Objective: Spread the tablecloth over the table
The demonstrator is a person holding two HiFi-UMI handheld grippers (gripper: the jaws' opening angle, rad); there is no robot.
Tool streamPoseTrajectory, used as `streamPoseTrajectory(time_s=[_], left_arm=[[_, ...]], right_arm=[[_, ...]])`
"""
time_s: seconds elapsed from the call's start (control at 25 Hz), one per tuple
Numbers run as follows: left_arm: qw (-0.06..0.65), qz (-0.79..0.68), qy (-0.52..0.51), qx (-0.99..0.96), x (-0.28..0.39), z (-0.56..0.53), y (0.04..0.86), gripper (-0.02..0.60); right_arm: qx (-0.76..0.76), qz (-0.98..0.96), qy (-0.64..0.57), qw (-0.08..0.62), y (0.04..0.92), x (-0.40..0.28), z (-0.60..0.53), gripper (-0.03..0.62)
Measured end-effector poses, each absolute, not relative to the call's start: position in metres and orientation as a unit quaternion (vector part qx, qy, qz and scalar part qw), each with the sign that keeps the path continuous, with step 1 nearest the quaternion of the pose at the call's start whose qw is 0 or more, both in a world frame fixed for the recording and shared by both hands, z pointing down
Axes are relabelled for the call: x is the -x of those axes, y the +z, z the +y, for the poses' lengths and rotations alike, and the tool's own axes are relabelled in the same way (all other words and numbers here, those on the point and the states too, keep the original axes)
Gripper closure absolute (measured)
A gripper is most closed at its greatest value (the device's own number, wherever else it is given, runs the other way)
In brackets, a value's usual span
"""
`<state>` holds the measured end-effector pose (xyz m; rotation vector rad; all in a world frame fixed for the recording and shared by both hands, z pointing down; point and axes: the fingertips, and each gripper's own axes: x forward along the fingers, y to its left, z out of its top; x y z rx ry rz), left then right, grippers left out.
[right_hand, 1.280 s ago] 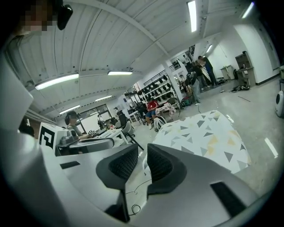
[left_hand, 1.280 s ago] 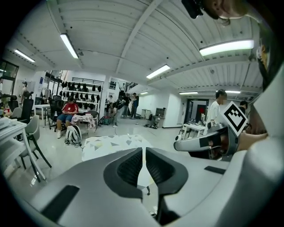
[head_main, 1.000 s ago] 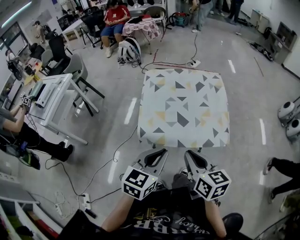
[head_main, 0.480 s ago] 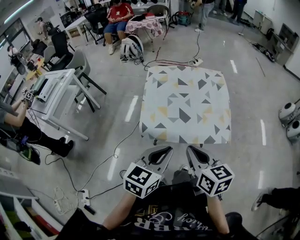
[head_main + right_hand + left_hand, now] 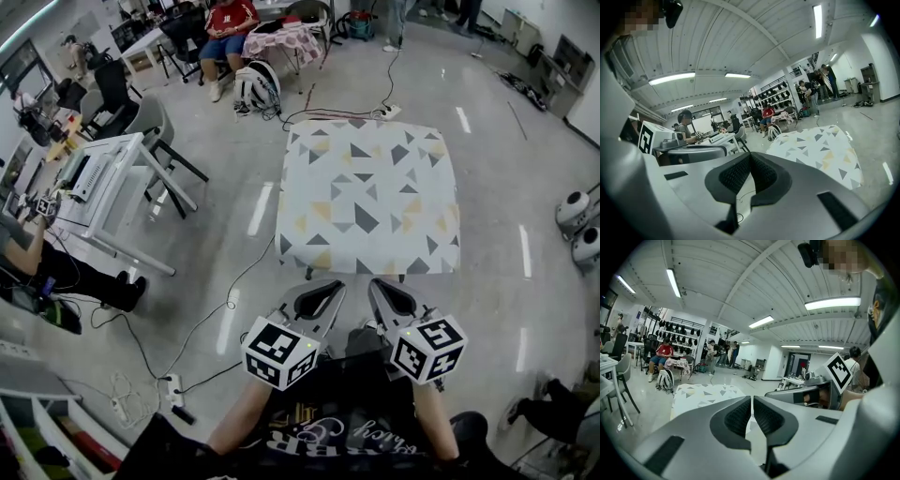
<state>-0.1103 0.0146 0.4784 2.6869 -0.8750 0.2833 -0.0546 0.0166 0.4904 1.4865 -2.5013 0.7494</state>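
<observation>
**Cloth on, both tools clenched empty**

Head view: the cloth lies flat over the counter, which it hides, and its near hem drapes down. The left tool and right tool hover side by side just short of that hem, touching nothing.

Left gripper view: the jaws are pressed together with nothing between them. The cloth lies ahead, untouched.

Right gripper view: the jaws are likewise clenched on nothing, and the cloth sits ahead to the right.

The spread looks done, though the far hem is too small to judge for evenness. A nudge from a shut tool could catch the near hem and drag the cloth askew, since nothing weighs it down.
</observation>
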Motion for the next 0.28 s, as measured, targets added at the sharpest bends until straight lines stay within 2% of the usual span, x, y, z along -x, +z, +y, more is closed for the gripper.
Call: streamPoseTrajectory(time_s=[0.28], left_arm=[[0.149,-0.304,0.097,-0.936,0.1115,0.0138,0.4804,0.549]], right_arm=[[-0.494,-0.831,0.247,0.074,0.4951,0.0556,0.0167,0.58]])
